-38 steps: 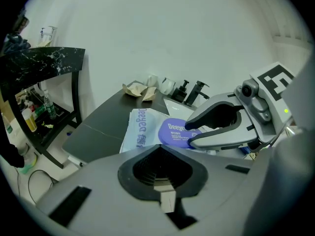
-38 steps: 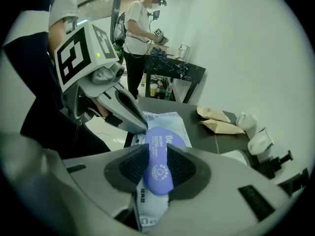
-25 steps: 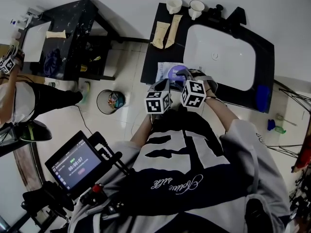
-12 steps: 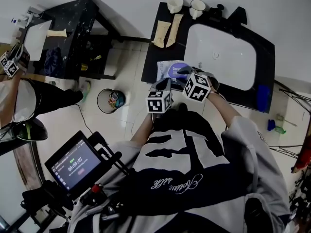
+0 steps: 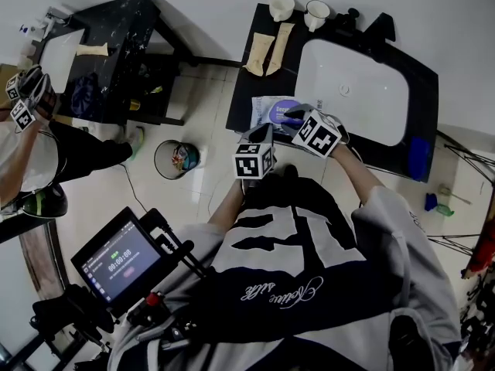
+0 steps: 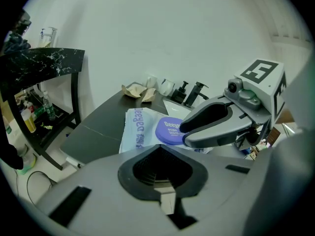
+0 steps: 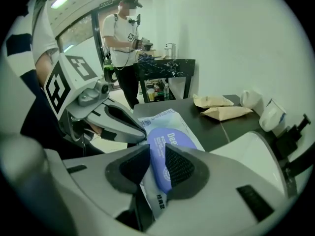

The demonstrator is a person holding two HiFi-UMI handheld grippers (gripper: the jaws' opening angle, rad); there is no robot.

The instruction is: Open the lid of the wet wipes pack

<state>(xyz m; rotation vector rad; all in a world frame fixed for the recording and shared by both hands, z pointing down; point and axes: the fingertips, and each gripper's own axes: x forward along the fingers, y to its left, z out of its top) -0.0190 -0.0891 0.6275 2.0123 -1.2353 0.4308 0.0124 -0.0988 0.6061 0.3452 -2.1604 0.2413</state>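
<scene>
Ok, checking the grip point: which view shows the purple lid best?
The right gripper view: the lid of the wet wipes pack fills the centre, close up. The left gripper view shows its round top, partly covered; the head view shows it small.

Head view steep overhead; gripper views low, close, sharing wipes pack (image 6: 139,128).

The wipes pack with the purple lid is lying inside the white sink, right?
No. The wipes pack with the purple lid is lying on the dark counter beside the white sink, not inside it; the head view shows this.
</scene>
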